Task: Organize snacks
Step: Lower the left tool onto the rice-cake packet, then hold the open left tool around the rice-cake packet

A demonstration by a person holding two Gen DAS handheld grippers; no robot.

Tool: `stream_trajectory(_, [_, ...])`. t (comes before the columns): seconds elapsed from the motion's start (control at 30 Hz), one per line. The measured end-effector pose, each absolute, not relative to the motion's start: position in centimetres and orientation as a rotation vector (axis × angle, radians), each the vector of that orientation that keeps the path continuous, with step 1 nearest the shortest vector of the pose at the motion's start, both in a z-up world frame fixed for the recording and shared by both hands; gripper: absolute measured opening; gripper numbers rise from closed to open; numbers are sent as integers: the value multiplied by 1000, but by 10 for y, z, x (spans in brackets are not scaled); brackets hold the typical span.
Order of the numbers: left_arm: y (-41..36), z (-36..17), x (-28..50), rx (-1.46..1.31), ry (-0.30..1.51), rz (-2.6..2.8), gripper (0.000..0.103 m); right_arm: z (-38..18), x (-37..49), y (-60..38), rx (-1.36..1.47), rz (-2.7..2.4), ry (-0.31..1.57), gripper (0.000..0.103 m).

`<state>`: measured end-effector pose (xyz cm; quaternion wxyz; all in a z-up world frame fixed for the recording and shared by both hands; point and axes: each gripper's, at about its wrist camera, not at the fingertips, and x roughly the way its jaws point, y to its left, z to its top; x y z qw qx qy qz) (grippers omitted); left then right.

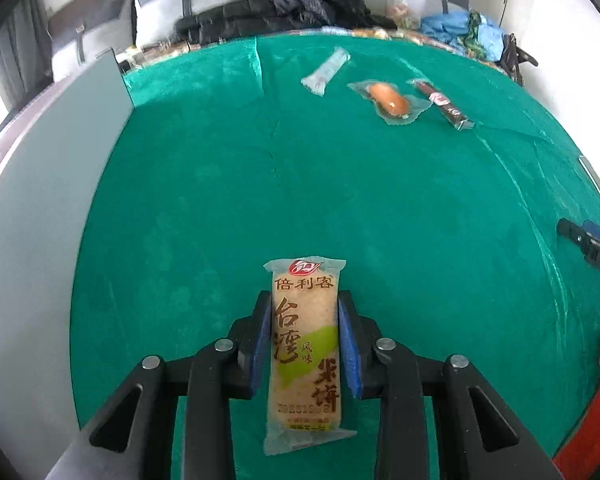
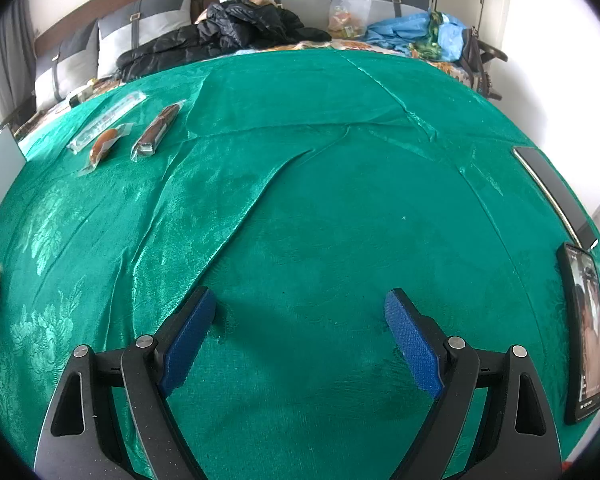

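Note:
A rice cracker packet (image 1: pixel 304 344), beige with a green patch and brown lettering, stands lengthwise between the blue pads of my left gripper (image 1: pixel 305 300), which is shut on its sides over the green cloth (image 1: pixel 204 200). Three more snacks lie in a row at the far side: a clear long packet (image 1: pixel 326 70), an orange snack in clear wrap (image 1: pixel 388 100) and a dark brown bar (image 1: pixel 444 106). My right gripper (image 2: pixel 300 294) is open and holds nothing above bare cloth (image 2: pixel 340 200). From there the same row lies far left: long packet (image 2: pixel 108 120), orange snack (image 2: pixel 106 144), brown bar (image 2: pixel 158 130).
A phone with a lit screen (image 2: pixel 586 332) lies at the cloth's right edge, a dark flat device (image 2: pixel 552 188) behind it. A grey panel (image 1: pixel 40 200) borders the left side. Black jackets (image 2: pixel 240 24), bags and blue fabric (image 2: pixel 412 32) sit at the back.

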<state>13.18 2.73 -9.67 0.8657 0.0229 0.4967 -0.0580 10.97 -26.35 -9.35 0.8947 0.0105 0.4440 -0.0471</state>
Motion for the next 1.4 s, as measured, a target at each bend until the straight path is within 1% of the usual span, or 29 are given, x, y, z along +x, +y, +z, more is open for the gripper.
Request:
stream_trajectory(0.03, [27, -98, 131, 44, 1031, -125, 52, -94, 110, -263, 22, -98, 921, 89])
stream_trajectory(0.07, [28, -100, 132, 41, 1026, -125, 73, -93, 110, -263, 22, -98, 921, 89])
stream_trajectory(0.1, [28, -103, 133, 44, 1018, -117, 83, -94, 110, -263, 22, -98, 921, 89])
stream_trajectory(0.13, [30, -105, 136, 50, 1005, -113, 83, -94, 110, -263, 22, -98, 921, 89])
stream_trajectory(0.2, [32, -108, 136, 52, 975, -116, 92, -94, 110, -263, 22, -98, 921, 89])
stream_trajectory(0.3, [37, -111, 140, 40, 963, -106, 102, -94, 110, -263, 22, -99, 921, 89])
stream_trajectory(1.4, [37, -113, 141, 38, 960, -103, 103, -93, 107, -267, 24, -124, 920, 88])
